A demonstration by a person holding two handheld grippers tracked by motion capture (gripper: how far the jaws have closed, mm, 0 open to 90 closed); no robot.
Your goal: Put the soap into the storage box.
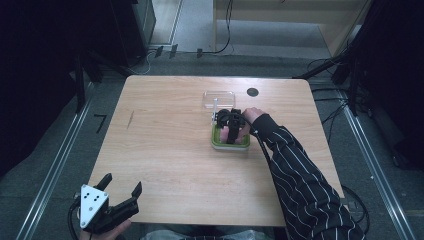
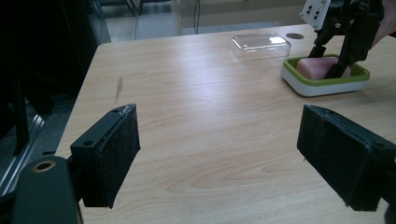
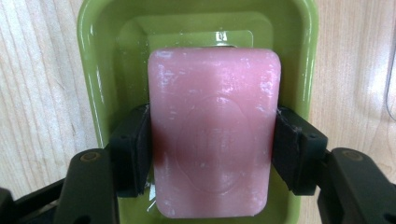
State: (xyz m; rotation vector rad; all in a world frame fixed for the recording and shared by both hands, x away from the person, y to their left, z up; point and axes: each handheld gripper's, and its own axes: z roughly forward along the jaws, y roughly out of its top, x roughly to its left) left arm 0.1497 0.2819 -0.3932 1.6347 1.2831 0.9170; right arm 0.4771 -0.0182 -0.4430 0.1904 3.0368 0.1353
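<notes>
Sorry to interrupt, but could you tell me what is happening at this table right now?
A person is working with a handheld gripper in each hand. The right gripper has its fingers against both sides of a pink soap bar lying in a green soap dish. The dish's clear lid sits on the table behind it. The left gripper is open near the table's front edge.

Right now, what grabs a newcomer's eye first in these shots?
The pink soap bar lying in the green soap dish, with the right gripper closed on its two long sides, right of the table's centre. Just beyond the dish lies a clear plastic lid. The left gripper hangs open and empty over the wooden table at its near left corner.
</notes>
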